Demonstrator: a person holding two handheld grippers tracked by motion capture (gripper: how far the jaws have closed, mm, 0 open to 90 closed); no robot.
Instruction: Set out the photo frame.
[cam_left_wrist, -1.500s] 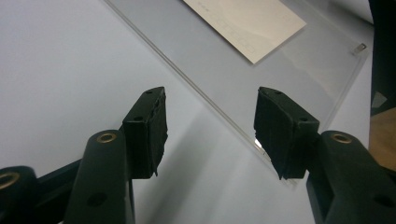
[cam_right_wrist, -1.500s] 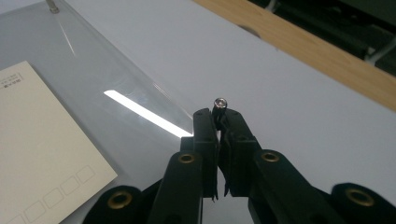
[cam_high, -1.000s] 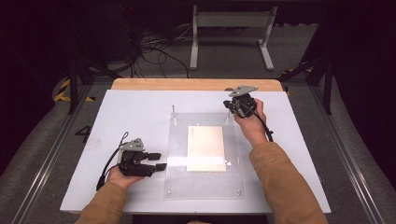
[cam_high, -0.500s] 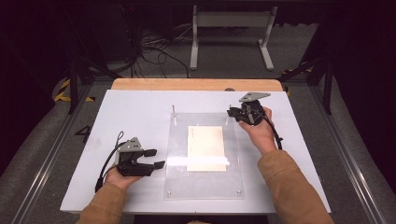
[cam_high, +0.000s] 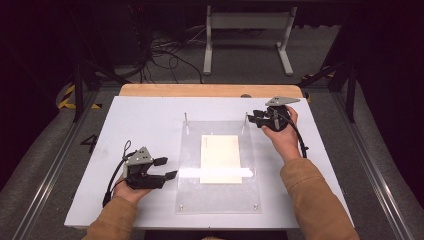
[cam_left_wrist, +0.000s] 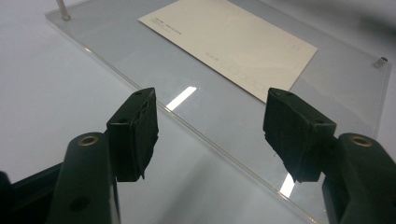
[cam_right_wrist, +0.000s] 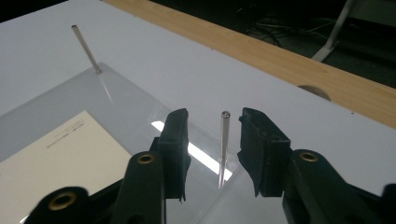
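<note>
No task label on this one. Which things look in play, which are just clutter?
In play, judging by the grippers:
- clear plate
- card lying on it
- upright pin between the right gripper's open jaws
- left gripper, open at the plate's edge

Just about:
- second pin
- metal stand and cables beyond the table

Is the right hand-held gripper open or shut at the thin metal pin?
Open. The right hand-held gripper has its jaws apart, with the thin pin upright between them, untouched.
</note>
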